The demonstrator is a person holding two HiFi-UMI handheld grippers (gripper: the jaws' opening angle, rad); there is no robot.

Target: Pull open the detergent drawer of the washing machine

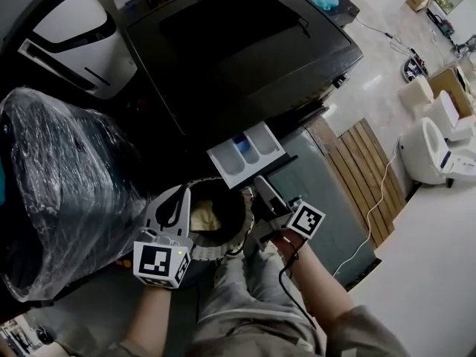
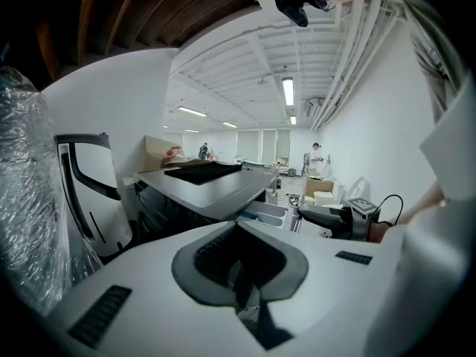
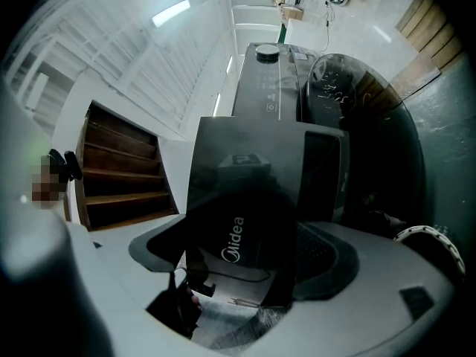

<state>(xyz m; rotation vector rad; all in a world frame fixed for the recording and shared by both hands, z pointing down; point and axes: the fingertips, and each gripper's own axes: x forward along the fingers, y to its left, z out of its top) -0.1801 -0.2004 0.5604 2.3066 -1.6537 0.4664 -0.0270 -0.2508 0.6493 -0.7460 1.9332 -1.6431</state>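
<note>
The dark washing machine (image 1: 238,50) stands ahead of me, and its white detergent drawer (image 1: 245,153) sticks out of the front with a blue compartment showing. My right gripper (image 1: 260,187) sits at the drawer's near end. In the right gripper view the drawer's glossy dark front panel (image 3: 253,192), with a Midea logo, lies between the jaws of that gripper (image 3: 245,274), which is shut on it. My left gripper (image 1: 177,199) hangs lower left over the round door opening (image 1: 212,214), shut and holding nothing. The left gripper view shows the left gripper (image 2: 242,274), the drawer (image 2: 264,213) and the right gripper (image 2: 327,218).
A bulky plastic-wrapped thing (image 1: 67,192) stands close on the left, with a white appliance (image 1: 74,36) behind it. Wooden slats (image 1: 368,177) lie on the floor to the right, and white toilets (image 1: 431,147) stand beyond them. A cable (image 1: 375,199) crosses the floor.
</note>
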